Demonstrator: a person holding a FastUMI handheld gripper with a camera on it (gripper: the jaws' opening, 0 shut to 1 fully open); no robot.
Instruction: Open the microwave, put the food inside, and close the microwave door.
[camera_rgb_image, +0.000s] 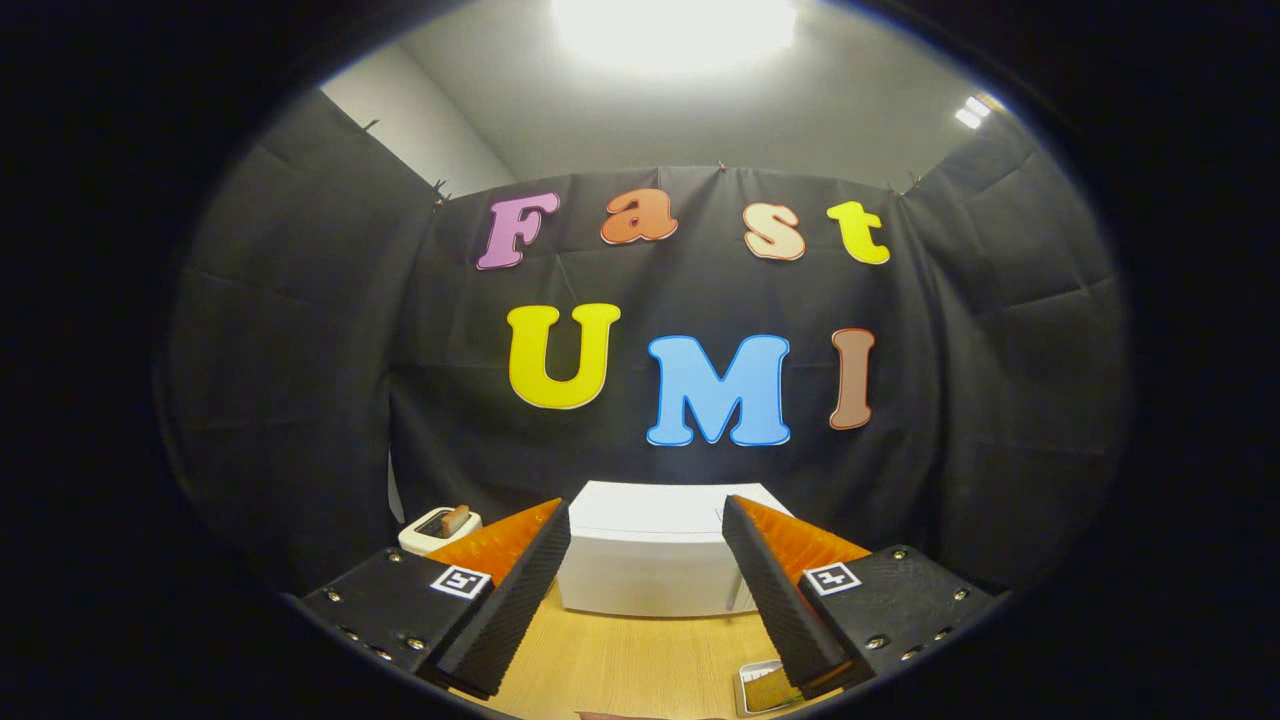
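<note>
White boxy microwave (650, 560) sits closed at the back of the wooden table (620, 660), just past the gripper (646, 545), whose fingers are wide apart and hold nothing. Go slowly to the door edge and pull. Food tray (765, 685) waits by the right finger.

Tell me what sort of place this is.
Likely a staged kitchen test booth: black cloth walls, a white microwave on a wooden table, a toaster beside it. The tongs hang open, empty.
</note>
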